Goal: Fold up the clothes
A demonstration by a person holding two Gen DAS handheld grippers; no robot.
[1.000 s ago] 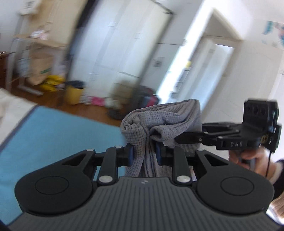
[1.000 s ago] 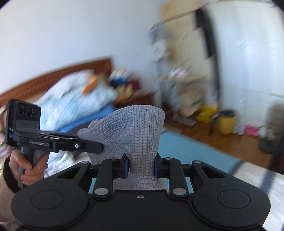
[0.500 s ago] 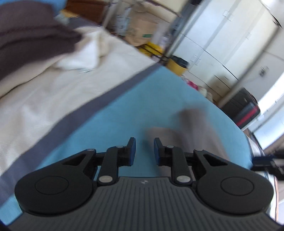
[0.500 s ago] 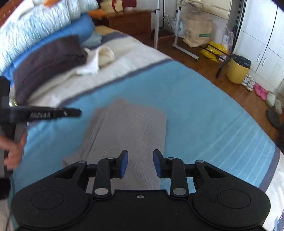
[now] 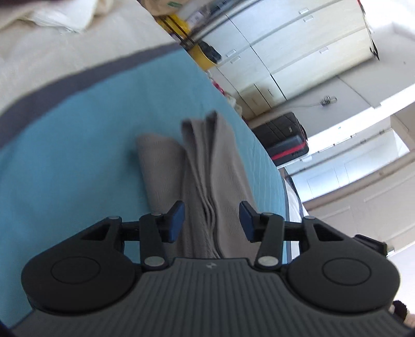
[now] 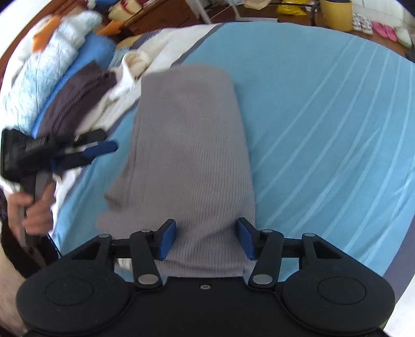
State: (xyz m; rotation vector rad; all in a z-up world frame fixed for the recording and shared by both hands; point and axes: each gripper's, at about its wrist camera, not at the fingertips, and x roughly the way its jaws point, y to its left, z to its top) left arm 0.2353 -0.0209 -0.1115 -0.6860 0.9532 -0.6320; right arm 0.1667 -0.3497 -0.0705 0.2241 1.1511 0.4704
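Observation:
A folded grey knit garment [image 6: 189,155] lies flat on the blue bedsheet [image 6: 324,116]. In the left wrist view the same garment [image 5: 212,166] shows its stacked folded edges running away from me. My left gripper [image 5: 211,220] is open just above the garment's near end, nothing between its blue pads. My right gripper [image 6: 206,238] is open too, straddling the near edge of the cloth without pinching it. The left gripper [image 6: 103,150] also appears at the left of the right wrist view, held by a hand [image 6: 36,212].
Folded dark brown cloth [image 6: 75,98], a cream garment [image 6: 132,64] and a pale blue quilt [image 6: 46,57] lie at the bed's head side. A yellow bin [image 6: 336,13] and pink slippers [image 6: 384,28] are on the floor. A black suitcase [image 5: 282,140] stands by wardrobes [image 5: 285,51].
One second ago both grippers held the grey garment up in the air. It now lies on the bed, both grippers have let go and their jaws have opened wider.

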